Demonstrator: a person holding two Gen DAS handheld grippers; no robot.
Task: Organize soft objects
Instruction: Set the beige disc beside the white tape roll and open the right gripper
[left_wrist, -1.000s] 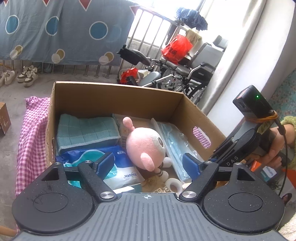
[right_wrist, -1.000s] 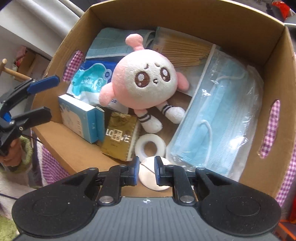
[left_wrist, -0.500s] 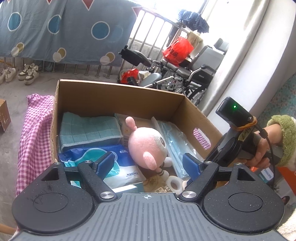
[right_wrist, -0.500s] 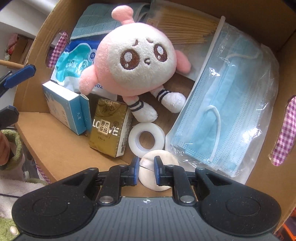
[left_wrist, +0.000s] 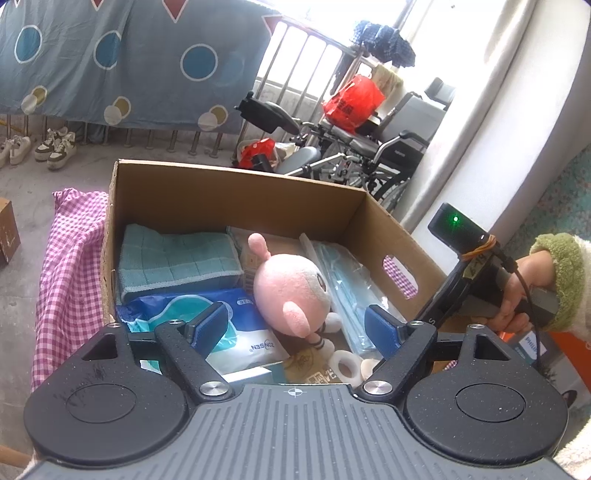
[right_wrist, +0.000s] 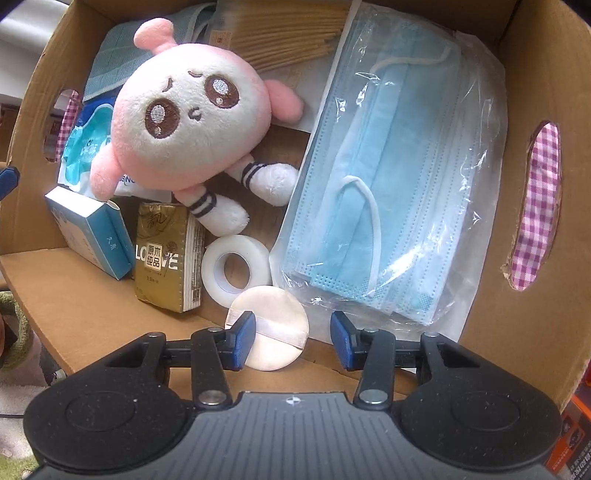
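An open cardboard box (right_wrist: 535, 74) (left_wrist: 229, 195) holds a pink plush doll (right_wrist: 184, 122) (left_wrist: 291, 284), a bag of blue face masks (right_wrist: 399, 166), a white tape roll (right_wrist: 236, 264), a gold tissue pack (right_wrist: 164, 254) and a teal cloth (left_wrist: 177, 258). A round cream powder puff (right_wrist: 273, 306) lies at the box's near wall beside the tape. My right gripper (right_wrist: 291, 338) points down over it, jaws opening; the puff sits between the pads, the right pad well off it. My left gripper (left_wrist: 297, 328) hovers open and empty at the box's near edge.
A small blue carton (right_wrist: 92, 232) and a wet-wipes pack (left_wrist: 229, 332) fill the box's left side. Pink checked cloth (left_wrist: 70, 266) lies under the box. A hand (left_wrist: 524, 291) holds the right gripper's handle. A wheelchair (left_wrist: 369, 147) and shoes (left_wrist: 55, 146) stand behind.
My right gripper has sunk deeper into the box and its jaws have parted, letting go of the powder puff. The left gripper has stayed put and open.
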